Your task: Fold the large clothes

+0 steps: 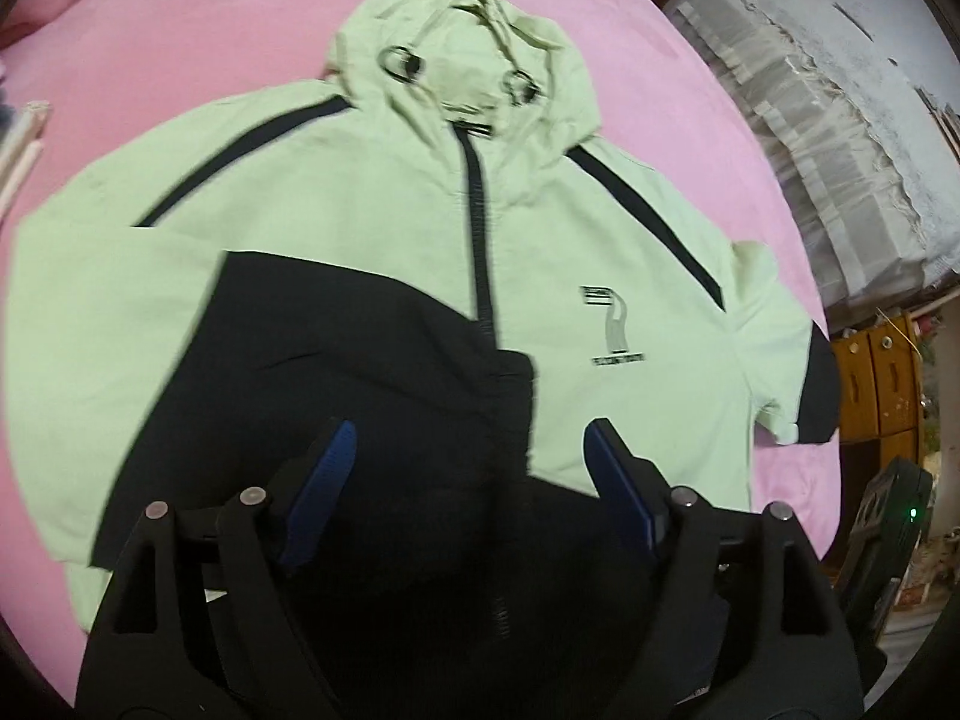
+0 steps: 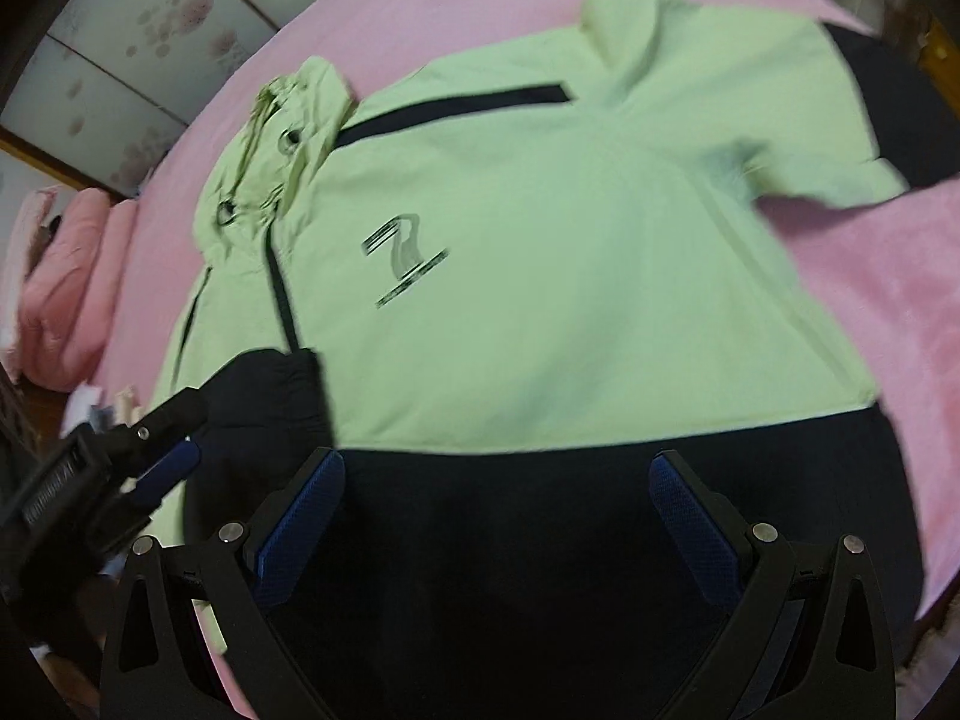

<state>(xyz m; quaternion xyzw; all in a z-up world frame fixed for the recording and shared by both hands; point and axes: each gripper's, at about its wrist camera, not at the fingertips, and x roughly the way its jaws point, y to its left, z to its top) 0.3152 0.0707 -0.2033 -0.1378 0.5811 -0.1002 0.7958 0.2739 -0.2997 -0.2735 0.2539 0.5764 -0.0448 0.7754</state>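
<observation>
Pink bedspread (image 1: 180, 30), floral wall panels (image 2: 138, 30), yellow cabinet w/ drawers (image 1: 882, 372), lace-covered stack (image 1: 828, 138)

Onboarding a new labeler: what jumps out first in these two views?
A pale green and black hooded jacket lies front up on a pink bed cover, hood at the far end, with a dark chest logo. Both tongs, left and right, are open over its black hem, gripping nothing. In the right wrist view the left tongs sit at the jacket's left edge.
</observation>
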